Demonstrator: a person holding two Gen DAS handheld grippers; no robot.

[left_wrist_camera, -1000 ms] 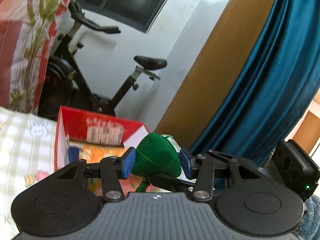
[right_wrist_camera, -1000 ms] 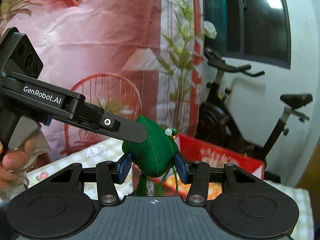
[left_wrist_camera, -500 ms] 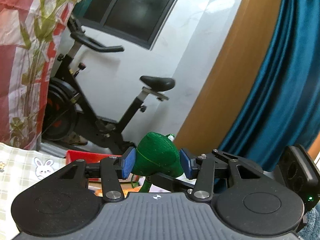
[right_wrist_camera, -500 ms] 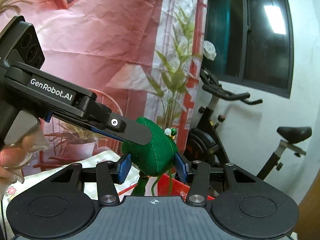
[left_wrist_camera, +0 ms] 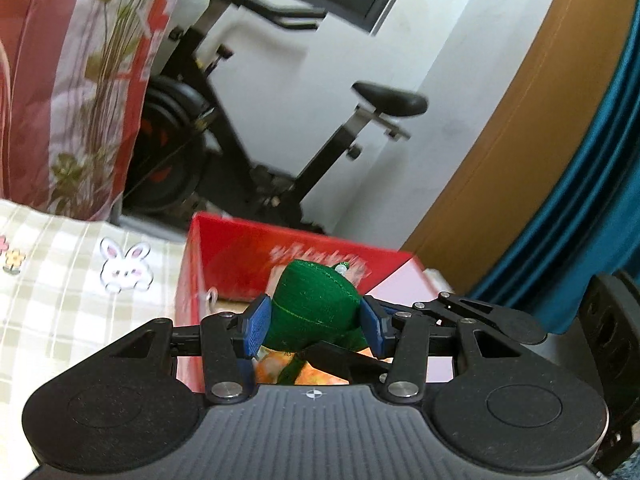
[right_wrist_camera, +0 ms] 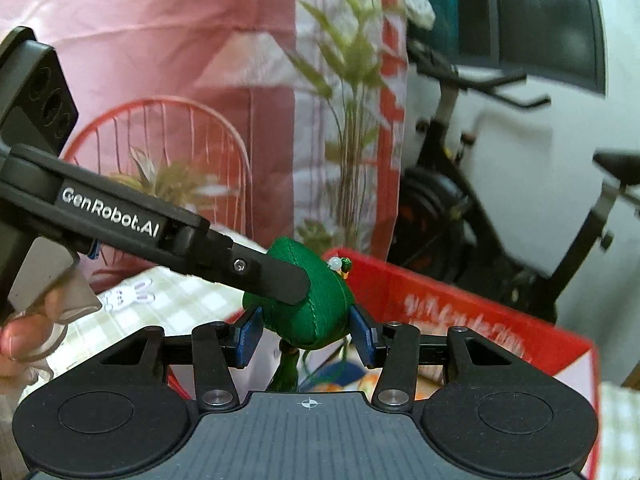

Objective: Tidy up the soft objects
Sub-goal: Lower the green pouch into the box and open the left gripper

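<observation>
A green stuffed fabric pouch (left_wrist_camera: 314, 304) with a small white and green bead on top and a hanging green tassel is held by both grippers at once. My left gripper (left_wrist_camera: 315, 322) is shut on the pouch, blue pads pressing its sides. My right gripper (right_wrist_camera: 305, 330) is shut on the same pouch (right_wrist_camera: 308, 312) from another side. In the right wrist view the left gripper's black finger (right_wrist_camera: 276, 276) lies across the pouch. The pouch hangs above an open red box (left_wrist_camera: 240, 256), also in the right wrist view (right_wrist_camera: 460, 312), with colourful items inside.
The box stands on a checked cloth with a rabbit print (left_wrist_camera: 80, 280). An exercise bike (left_wrist_camera: 240, 120) stands behind, beside a pink and red patterned curtain (right_wrist_camera: 180, 80). A teal curtain (left_wrist_camera: 592, 200) and a wooden panel (left_wrist_camera: 500, 160) are at the right.
Both grippers have come down with the pouch after rising half a second ago. The red box is again large in both views, right under the pouch.
</observation>
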